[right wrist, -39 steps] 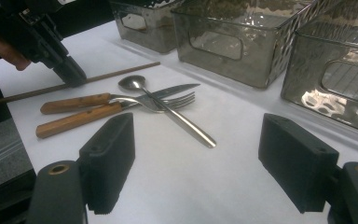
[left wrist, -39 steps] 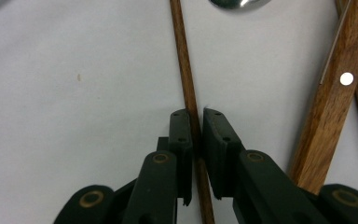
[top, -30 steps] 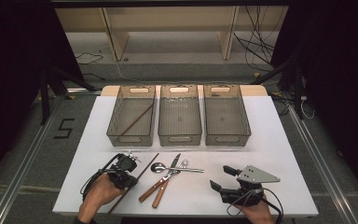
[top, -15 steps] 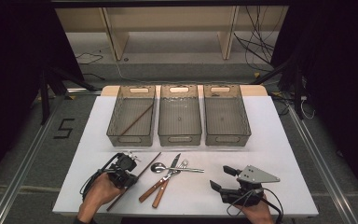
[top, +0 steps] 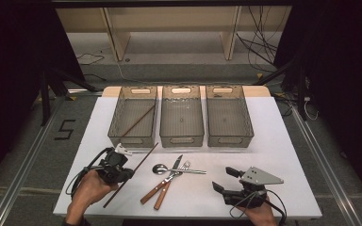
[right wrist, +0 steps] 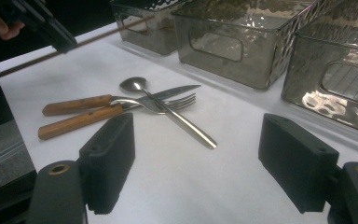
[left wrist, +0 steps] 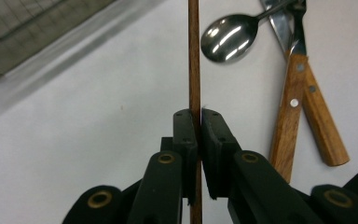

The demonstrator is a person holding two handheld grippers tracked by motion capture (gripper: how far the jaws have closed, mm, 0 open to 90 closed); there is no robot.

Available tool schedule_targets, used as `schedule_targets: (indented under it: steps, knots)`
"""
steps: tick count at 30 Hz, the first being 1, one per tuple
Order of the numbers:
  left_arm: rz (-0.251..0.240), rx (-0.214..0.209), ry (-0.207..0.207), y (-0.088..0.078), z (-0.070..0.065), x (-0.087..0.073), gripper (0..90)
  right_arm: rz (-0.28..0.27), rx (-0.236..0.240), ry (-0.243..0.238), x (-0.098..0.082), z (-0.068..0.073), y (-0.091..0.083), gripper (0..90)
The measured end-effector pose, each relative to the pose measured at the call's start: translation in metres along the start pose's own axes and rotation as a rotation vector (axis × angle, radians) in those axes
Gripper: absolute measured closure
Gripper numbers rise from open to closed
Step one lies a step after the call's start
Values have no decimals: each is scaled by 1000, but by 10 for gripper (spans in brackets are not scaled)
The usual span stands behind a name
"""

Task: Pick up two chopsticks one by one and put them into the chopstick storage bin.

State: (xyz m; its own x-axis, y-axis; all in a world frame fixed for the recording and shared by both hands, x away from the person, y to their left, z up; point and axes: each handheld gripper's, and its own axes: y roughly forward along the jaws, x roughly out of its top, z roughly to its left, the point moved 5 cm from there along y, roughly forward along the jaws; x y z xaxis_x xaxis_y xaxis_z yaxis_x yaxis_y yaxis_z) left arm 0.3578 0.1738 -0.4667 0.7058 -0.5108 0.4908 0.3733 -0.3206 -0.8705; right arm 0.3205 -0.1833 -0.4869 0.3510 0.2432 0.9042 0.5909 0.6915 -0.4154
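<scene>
Since the earlier frame the left gripper [top: 122, 162] has lifted, taking the thin dark-brown wooden chopstick [top: 131, 175] with it; right gripper [top: 227, 181] unchanged. Chopstick: straight, slender, plain; near left of the white table [top: 273, 141], slanting from near-left to far-right, far tip just short of the left bin. Left jaws clamped on it partway along its length; the hand [top: 88, 190] grips from below. Right gripper rests near right, jaws wide apart. Count: three grey translucent plastic bins [top: 181, 115], a second chopstick [top: 136, 121] in the leftmost; one steel spoon [top: 162, 169], one wooden-handled knife [top: 159, 183], one wooden-handled fork [top: 169, 186]
</scene>
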Motion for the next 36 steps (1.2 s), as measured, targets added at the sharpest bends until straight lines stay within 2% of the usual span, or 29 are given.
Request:
schedule_targets:
  steps: [4,13,19,27,28,30,32,36]
  knots:
    - [-40,-5,-10,-9,7,6,846,-6,0,-3,1,1,0,278]
    - [-116,-20,-36,-18,27,19,846,-10,-1,3,1,0,0,277]
    - [-128,-25,-43,-19,42,35,846,-15,1,8,1,0,0,277]
    - [-136,-4,-20,-28,54,61,846,-13,0,7,1,0,0,277]
    - [-146,2,-8,-29,56,65,846,-13,0,7,1,0,0,277]
    - [-157,-3,-2,-31,58,73,846,-11,0,6,1,0,0,277]
    - [-159,13,2,-32,61,80,846,-12,-1,8,1,0,0,277]
    - [-176,21,10,-33,67,93,846,-15,0,9,1,0,0,277]
